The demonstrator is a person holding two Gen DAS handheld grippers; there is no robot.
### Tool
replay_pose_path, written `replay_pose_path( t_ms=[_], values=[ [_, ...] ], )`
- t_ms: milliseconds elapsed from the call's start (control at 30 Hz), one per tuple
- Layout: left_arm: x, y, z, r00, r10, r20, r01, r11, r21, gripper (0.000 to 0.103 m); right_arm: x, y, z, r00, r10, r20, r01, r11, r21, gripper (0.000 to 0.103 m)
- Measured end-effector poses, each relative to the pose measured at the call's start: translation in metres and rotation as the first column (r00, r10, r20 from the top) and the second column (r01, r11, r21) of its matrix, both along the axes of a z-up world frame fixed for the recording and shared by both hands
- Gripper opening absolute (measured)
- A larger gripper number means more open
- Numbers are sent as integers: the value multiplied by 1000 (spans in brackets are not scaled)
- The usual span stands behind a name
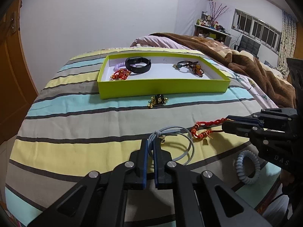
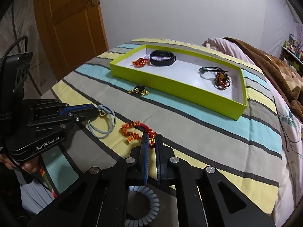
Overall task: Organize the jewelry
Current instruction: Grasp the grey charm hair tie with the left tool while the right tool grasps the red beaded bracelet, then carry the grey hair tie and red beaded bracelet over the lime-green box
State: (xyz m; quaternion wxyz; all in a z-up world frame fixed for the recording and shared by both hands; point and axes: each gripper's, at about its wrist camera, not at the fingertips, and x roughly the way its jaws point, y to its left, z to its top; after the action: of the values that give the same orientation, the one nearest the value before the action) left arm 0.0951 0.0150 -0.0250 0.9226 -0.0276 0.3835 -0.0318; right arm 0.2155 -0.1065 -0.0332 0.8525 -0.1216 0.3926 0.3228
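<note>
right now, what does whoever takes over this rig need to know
Left tool: shut on the blue cord bracelet.
Right tool: shut on the red braided bracelet.
Done: black band, red charm, two more pieces lie in the green tray.
Left: both held bracelets, the black-gold charm and the coil tie are on the bedspread.

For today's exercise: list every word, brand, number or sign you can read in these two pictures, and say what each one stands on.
"GenRobot.AI": white letters on the black body of the left tool, seen from the right wrist view.
"D A S": partial letters on the body of the right tool, cut off at the edge.
Faint marks on the white floor of the green box: too small to read.
</note>
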Motion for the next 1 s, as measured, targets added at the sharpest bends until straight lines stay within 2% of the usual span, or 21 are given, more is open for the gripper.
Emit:
replay_pose_path(
  t_ms=[533, 1000],
  values=[
    [-10, 0, 25, 998, 0, 69, 1, 1000, -15, 5, -9, -19, 26, 996, -85, 38, 81, 993, 88, 6],
    [7, 7, 47, 992, 18, 122, -19, 1000, 1, 5, 6, -28, 44, 990, -129, 65, 120, 985, 121, 6]
  ],
)
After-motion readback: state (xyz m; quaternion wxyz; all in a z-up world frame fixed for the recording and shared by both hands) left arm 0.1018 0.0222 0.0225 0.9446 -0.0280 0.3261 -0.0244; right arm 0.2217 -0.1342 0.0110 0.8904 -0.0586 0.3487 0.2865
